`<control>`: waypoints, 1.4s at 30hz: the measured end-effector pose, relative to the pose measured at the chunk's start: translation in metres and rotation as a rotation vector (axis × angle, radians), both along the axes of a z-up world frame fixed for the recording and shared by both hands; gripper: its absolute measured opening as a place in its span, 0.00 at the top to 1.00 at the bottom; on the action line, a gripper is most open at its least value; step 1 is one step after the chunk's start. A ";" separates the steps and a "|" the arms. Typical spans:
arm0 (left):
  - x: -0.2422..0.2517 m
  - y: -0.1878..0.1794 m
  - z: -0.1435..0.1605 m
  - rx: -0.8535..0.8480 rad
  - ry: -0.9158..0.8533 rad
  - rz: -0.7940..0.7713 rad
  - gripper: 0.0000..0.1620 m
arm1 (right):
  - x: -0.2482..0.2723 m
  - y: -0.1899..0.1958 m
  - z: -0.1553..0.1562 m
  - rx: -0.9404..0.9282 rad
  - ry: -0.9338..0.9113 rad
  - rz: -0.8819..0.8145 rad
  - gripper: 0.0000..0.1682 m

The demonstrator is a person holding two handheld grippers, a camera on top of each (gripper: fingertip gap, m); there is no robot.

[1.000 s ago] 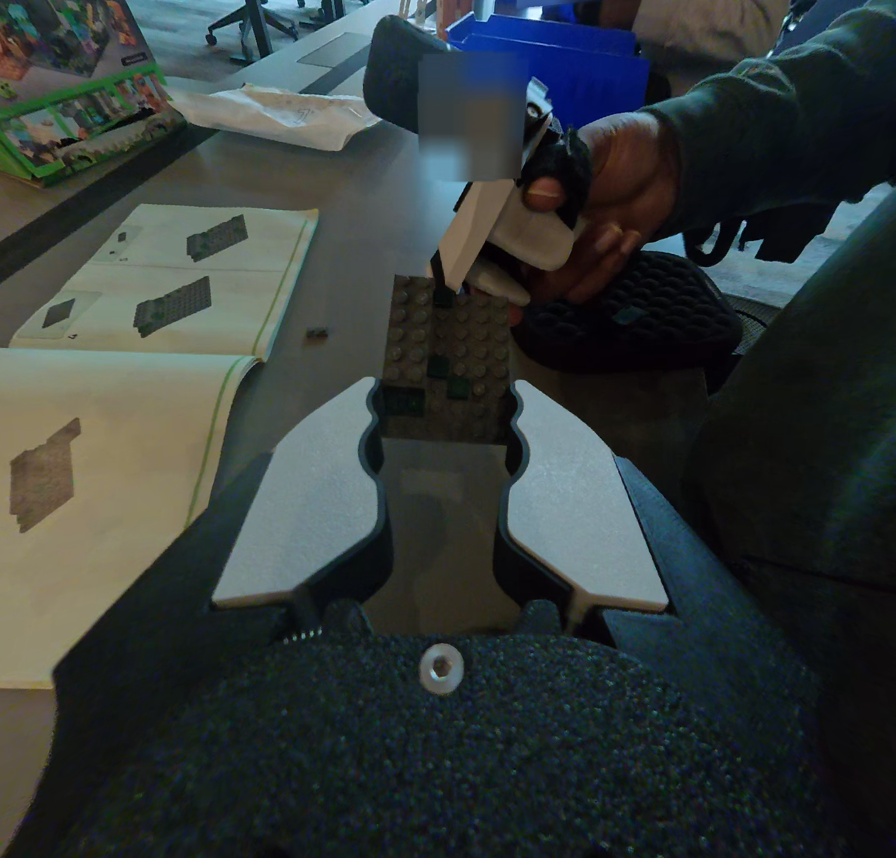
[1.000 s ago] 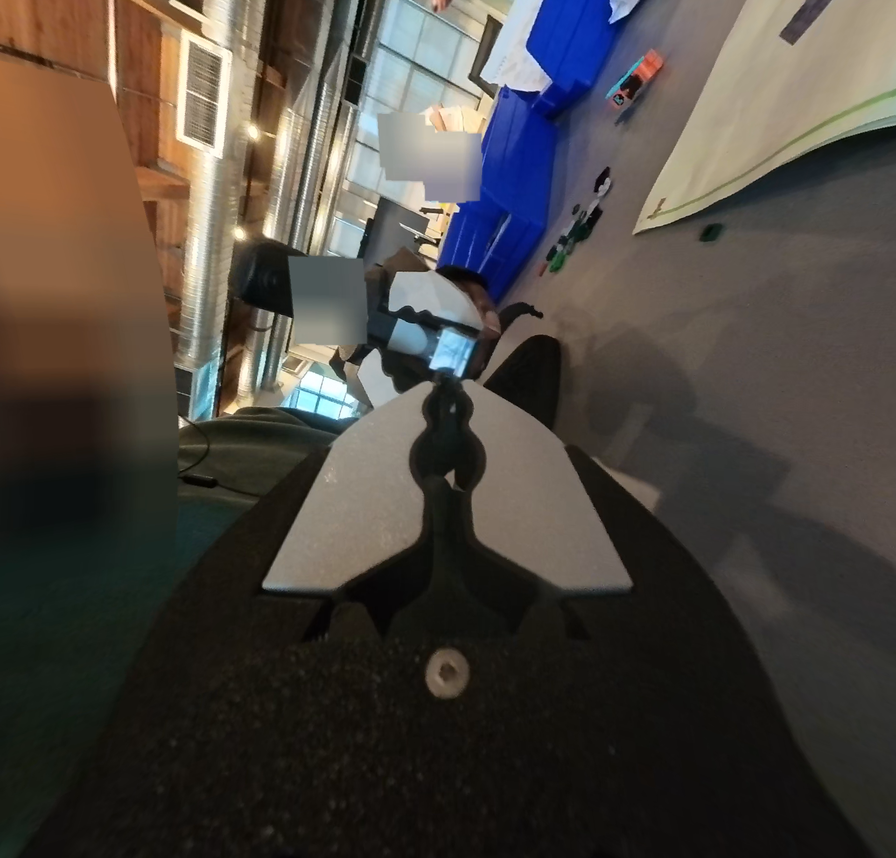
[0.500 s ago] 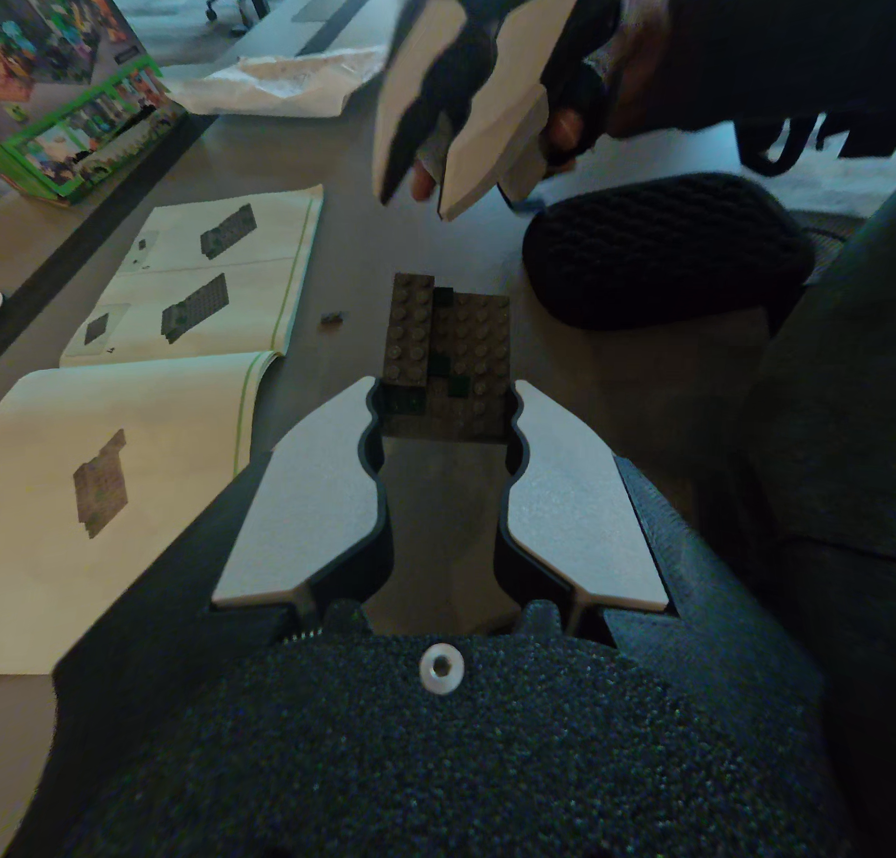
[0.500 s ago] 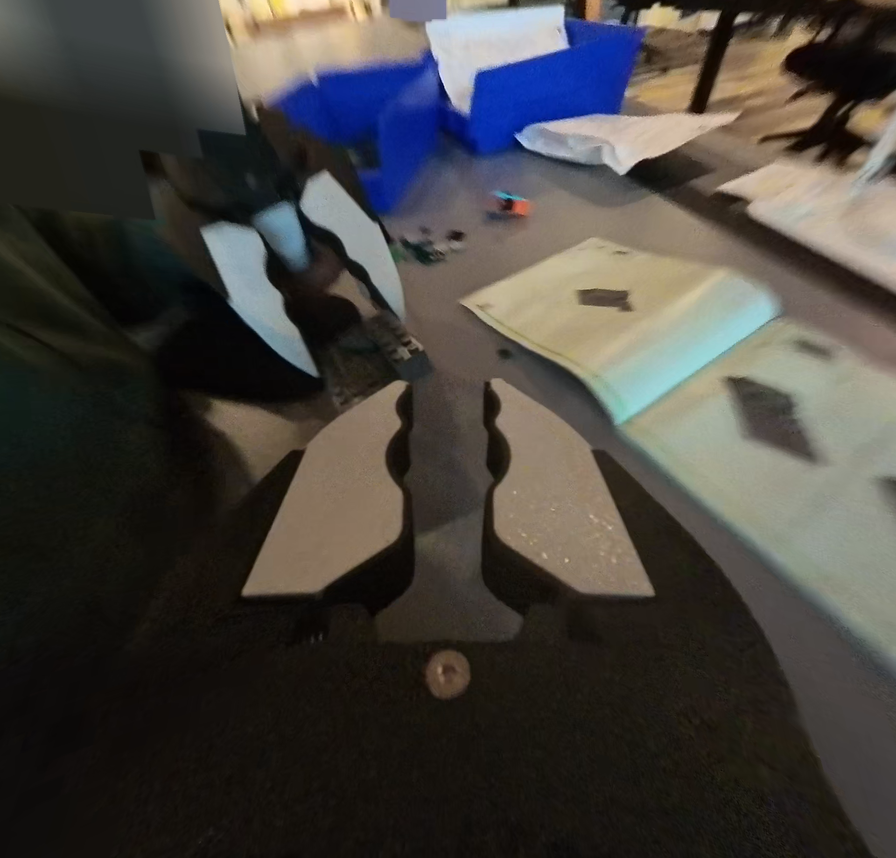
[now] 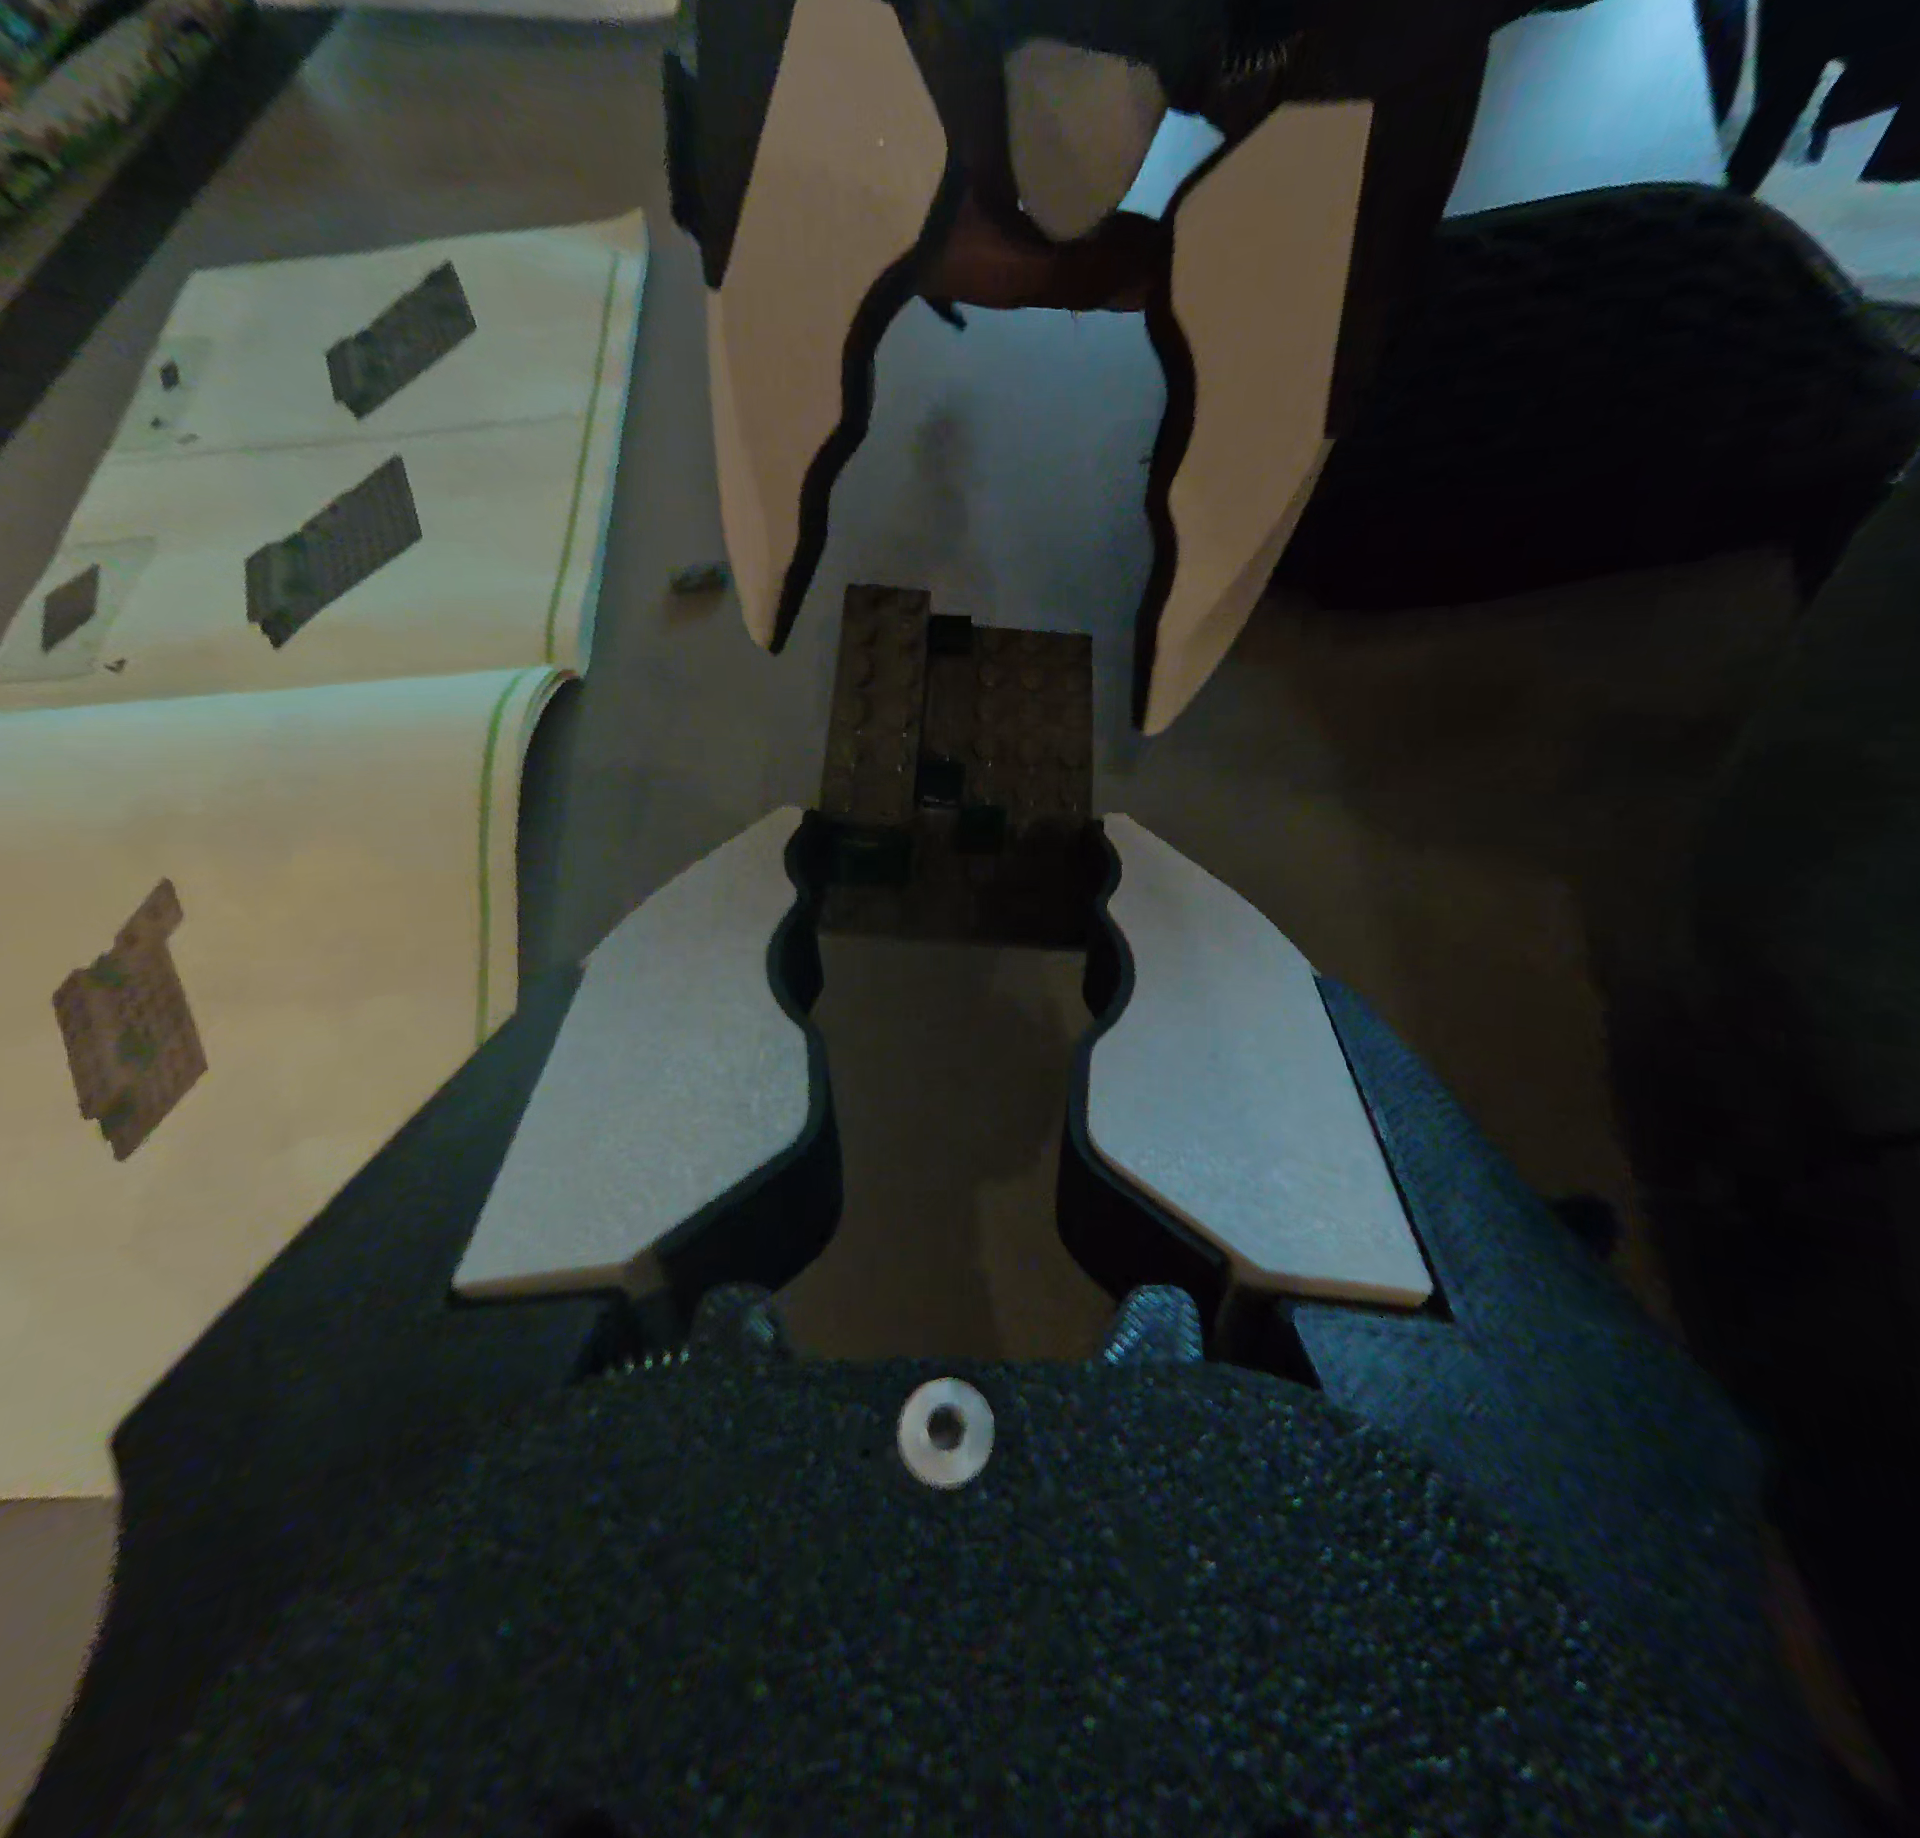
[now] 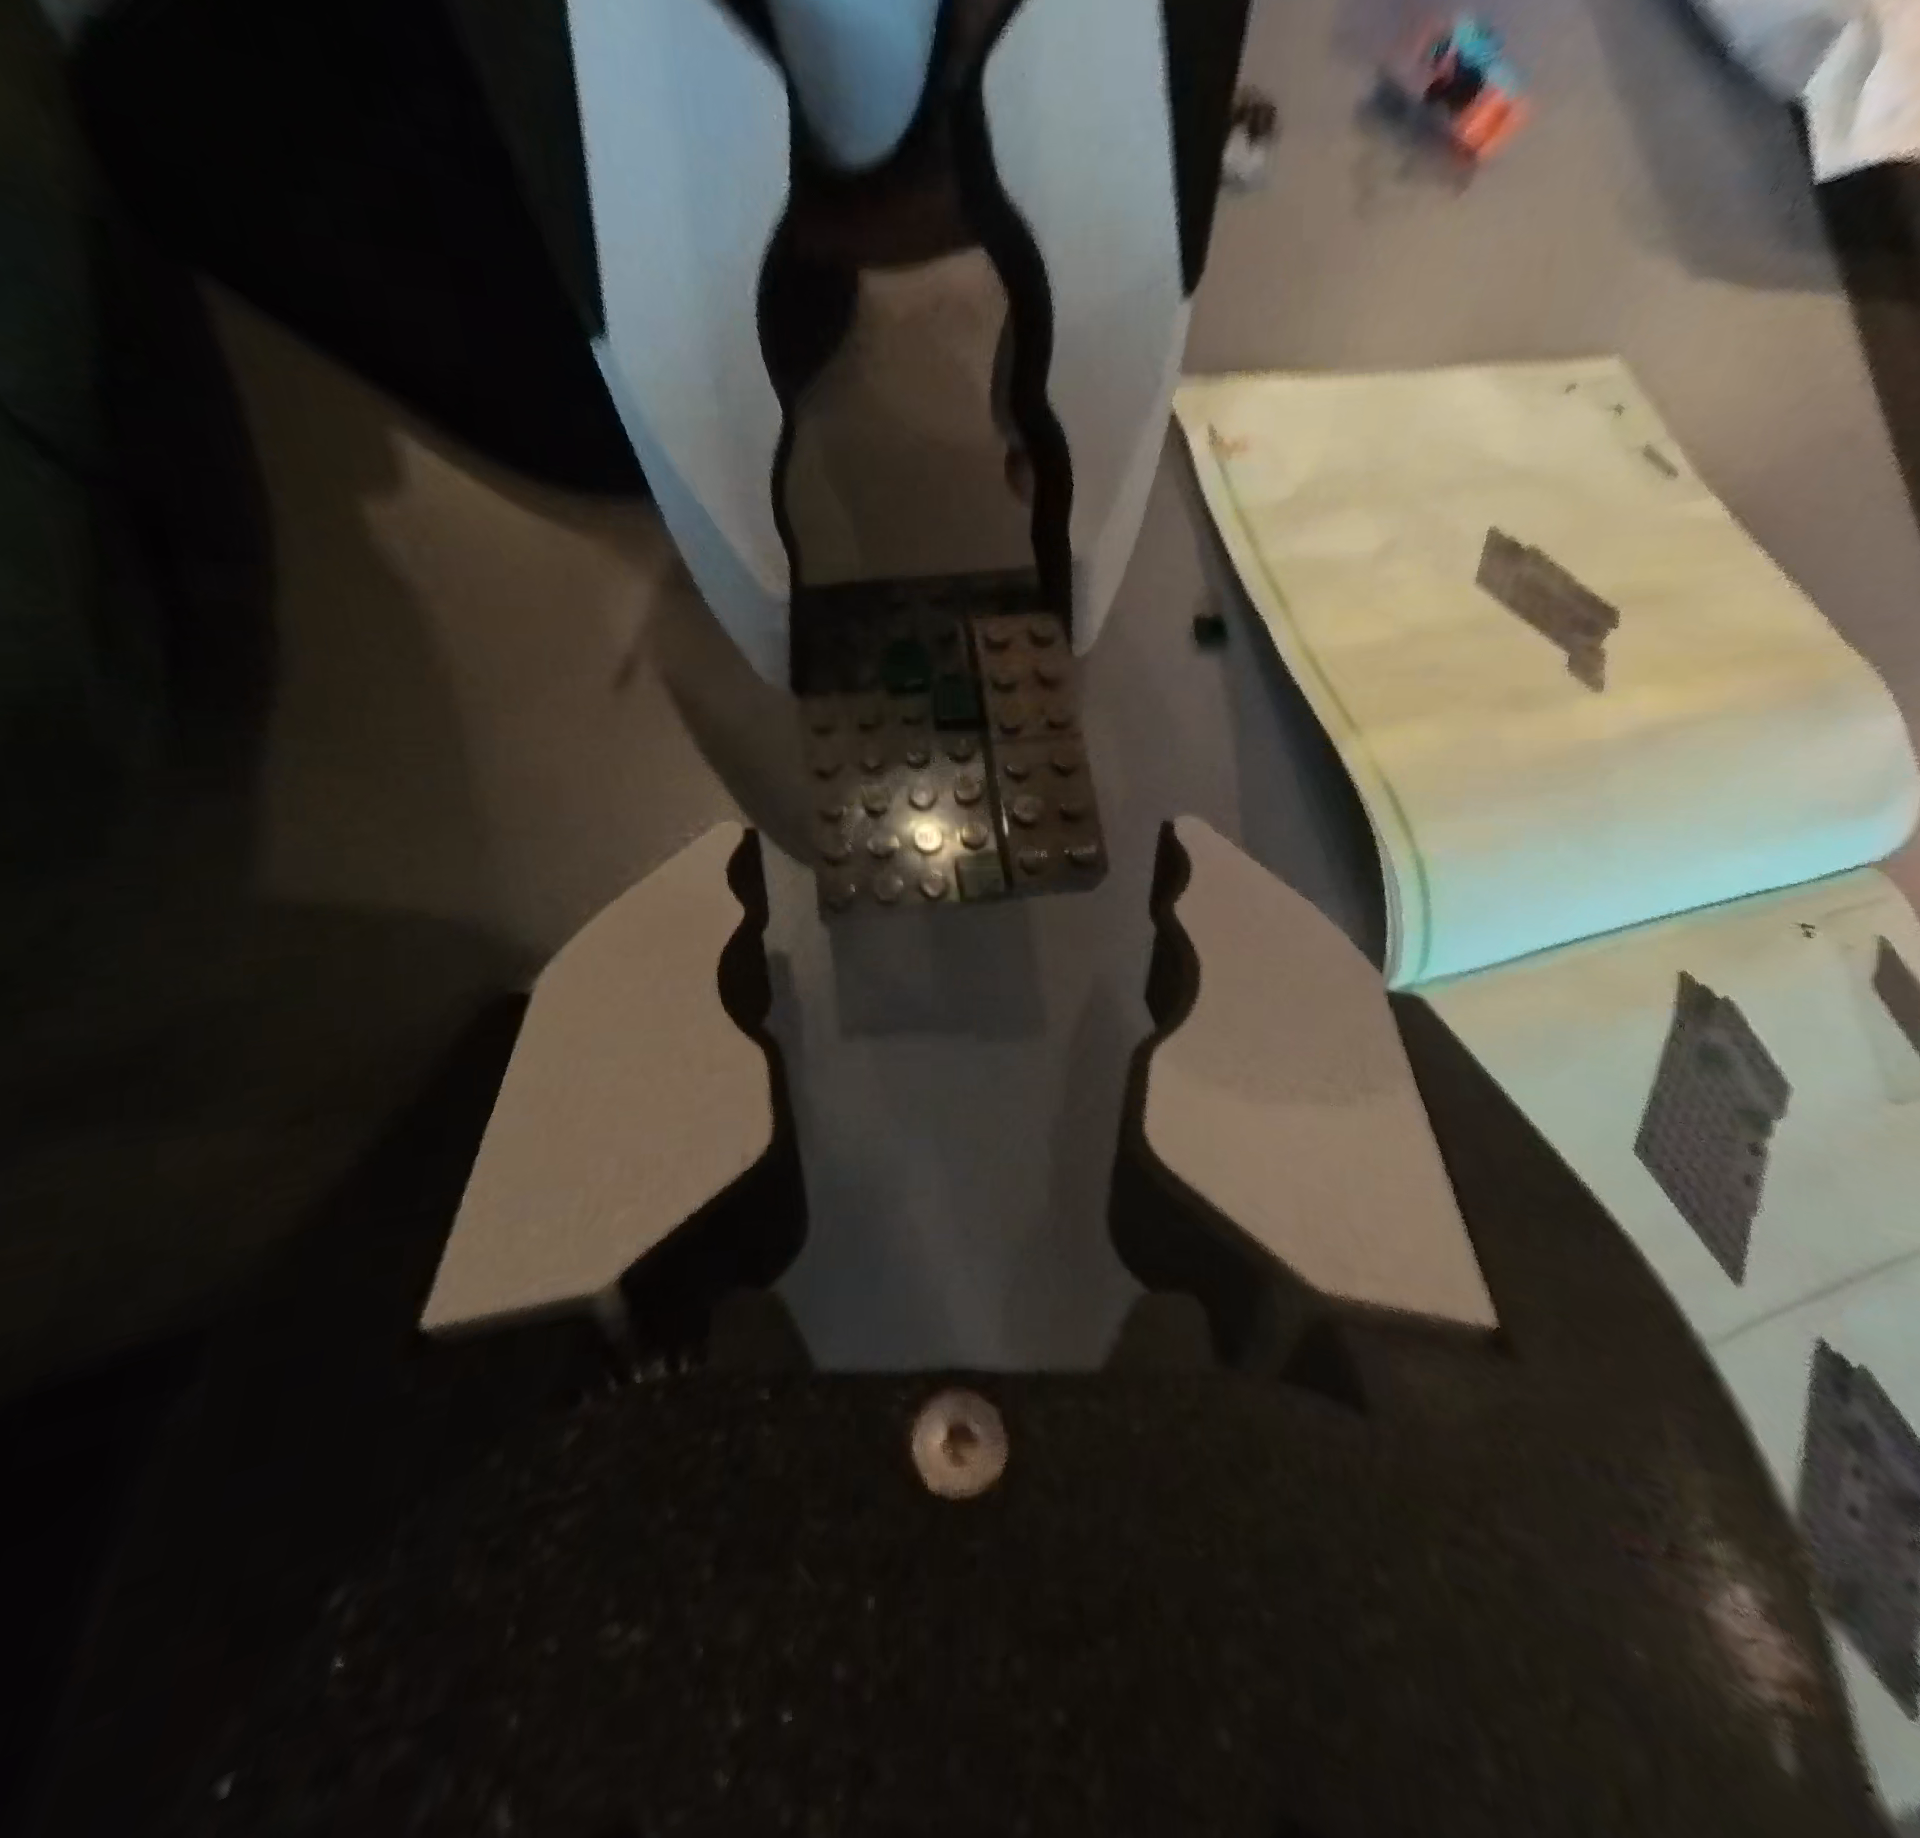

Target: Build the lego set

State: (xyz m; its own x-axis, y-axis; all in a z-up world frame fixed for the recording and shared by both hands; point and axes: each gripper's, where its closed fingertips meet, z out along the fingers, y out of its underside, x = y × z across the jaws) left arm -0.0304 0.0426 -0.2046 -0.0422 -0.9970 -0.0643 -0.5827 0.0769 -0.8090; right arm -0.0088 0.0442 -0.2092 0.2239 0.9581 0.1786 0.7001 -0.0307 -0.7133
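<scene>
while both tongs gape empty, grey table (image 5: 1351, 853) bears studded plate (image 6: 935, 780) — open booklet (image 5: 260, 853) beside.

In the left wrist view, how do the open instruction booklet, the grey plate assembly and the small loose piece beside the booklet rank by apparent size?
1. Instruction booklet, by far the largest.
2. Grey plate assembly.
3. Small loose piece, tiny.
The booklet lies partly nearer the camera, but the order is clear anyway.
</scene>
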 end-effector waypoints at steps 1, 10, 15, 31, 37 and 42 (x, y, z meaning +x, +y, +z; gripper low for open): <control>0.000 0.002 -0.003 -0.008 0.007 0.005 0.70 | 0.001 0.003 -0.004 0.009 -0.021 0.004 0.59; 0.006 0.020 -0.018 -0.041 0.026 0.029 0.69 | 0.004 0.021 -0.020 -0.007 -0.043 0.002 0.67; 0.005 0.025 -0.024 -0.037 0.026 0.034 0.69 | 0.003 0.026 -0.024 0.010 -0.048 -0.013 0.67; -0.001 0.034 -0.050 -0.047 0.143 0.078 0.69 | -0.001 0.034 -0.042 -0.037 -0.052 0.007 0.67; -0.001 0.034 -0.051 -0.045 0.169 0.079 0.69 | 0.010 0.033 -0.039 -0.078 0.002 -0.018 0.64; -0.001 0.033 -0.052 -0.070 0.193 0.087 0.69 | 0.025 0.023 -0.029 -0.179 0.121 -0.043 0.84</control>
